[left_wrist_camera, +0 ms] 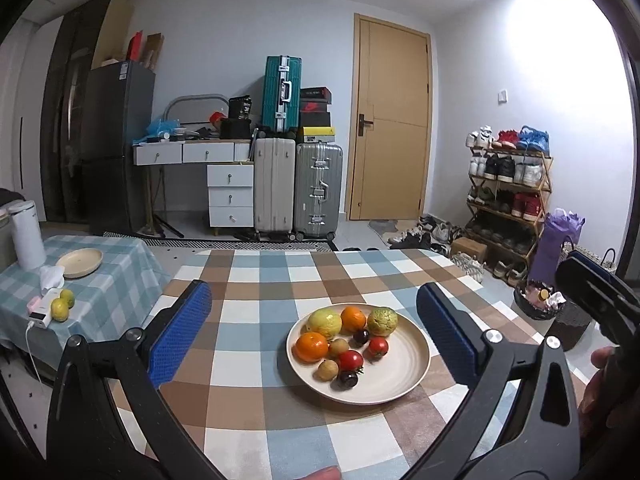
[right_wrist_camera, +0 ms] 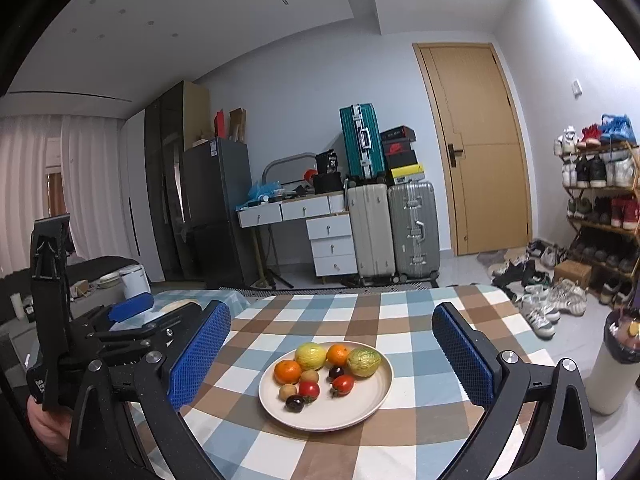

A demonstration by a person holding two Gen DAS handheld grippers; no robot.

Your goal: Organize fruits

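A cream plate [left_wrist_camera: 404, 376] [right_wrist_camera: 360, 404] sits on the checked table and holds mixed fruit: two oranges [left_wrist_camera: 311, 346], a yellow citrus [left_wrist_camera: 326, 322], a green-yellow fruit [left_wrist_camera: 383, 321], red tomatoes [left_wrist_camera: 351, 360], dark plums and small brown fruits. My left gripper [left_wrist_camera: 316, 340] is open and empty, above the table's near side with the plate between its blue pads. My right gripper [right_wrist_camera: 332, 360] is open and empty, likewise facing the plate. An empty cream plate [left_wrist_camera: 80, 263] and two lemons [left_wrist_camera: 60, 309] lie on the side table at left.
A white kettle [left_wrist_camera: 27, 236], a cloth and a pink-and-white device sit on the side table [left_wrist_camera: 120, 276]. Suitcases, drawers, a fridge and a door stand behind. A shoe rack [left_wrist_camera: 508, 188] and bins [right_wrist_camera: 616, 364] are at right.
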